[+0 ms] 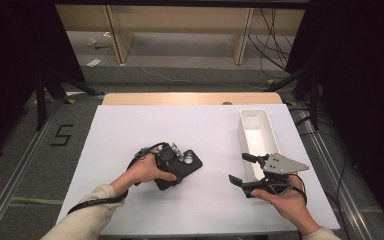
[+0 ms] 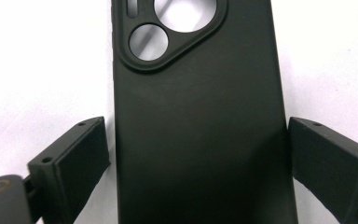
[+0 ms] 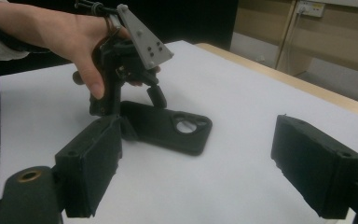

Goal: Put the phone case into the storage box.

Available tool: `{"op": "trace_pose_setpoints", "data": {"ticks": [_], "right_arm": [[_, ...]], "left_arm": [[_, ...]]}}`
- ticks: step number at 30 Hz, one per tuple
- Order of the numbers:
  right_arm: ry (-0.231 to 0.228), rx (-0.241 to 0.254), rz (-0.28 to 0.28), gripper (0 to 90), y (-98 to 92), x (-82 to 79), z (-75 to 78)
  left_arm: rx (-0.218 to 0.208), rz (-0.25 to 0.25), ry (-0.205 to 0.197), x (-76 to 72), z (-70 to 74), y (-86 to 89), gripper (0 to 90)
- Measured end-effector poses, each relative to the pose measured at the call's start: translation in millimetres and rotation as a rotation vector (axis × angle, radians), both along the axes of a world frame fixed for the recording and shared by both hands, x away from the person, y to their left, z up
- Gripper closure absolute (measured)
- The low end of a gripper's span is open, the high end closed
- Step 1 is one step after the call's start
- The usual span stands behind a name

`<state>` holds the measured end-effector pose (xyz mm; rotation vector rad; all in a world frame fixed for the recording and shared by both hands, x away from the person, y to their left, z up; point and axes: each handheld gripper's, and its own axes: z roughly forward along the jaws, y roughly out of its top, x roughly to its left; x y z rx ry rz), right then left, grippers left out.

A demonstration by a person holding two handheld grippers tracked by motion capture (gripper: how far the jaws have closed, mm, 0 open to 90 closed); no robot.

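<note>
Black phone case (image 1: 182, 167) lies flat on the white table (image 1: 130, 135) just left of centre in the high view, with the left gripper (image 1: 167, 155) down over it and the left hand (image 1: 142, 172) behind; toward the lower right of the frame the right gripper (image 1: 241, 170) hovers with jaws spread and nothing between them, close to the white bin (image 1: 257, 132), which looks empty. Over to the left gripper view: the case fills the middle, camera cutout at the top, a jaw on either side, released, with slim gaps showing, so no grip yet. Right gripper view: its own jaws gape wide at the bottom edge, the case sits mid-frame under the other gripper. My read: early going, the grasp and any move to the bin all remain.
</note>
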<state>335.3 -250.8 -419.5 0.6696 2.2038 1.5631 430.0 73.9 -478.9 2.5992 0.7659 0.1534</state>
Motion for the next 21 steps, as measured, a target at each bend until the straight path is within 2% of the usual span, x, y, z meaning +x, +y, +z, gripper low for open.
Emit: {"op": "trace_pose_setpoints", "data": {"ticks": [12, 21], "right_arm": [[0.002, 0.001, 0.002, 17.4, 0.4, -0.3, 0.1], [0.0, 0.001, 0.002, 17.5, 0.0, -0.1, 0.1]], "left_arm": [[0.011, 0.017, 0.006, -2.6, 2.8, -2.0, 13.0], [-0.002, 0.02, -0.01, -5.2, 2.9, -0.2, 14.9]]}}
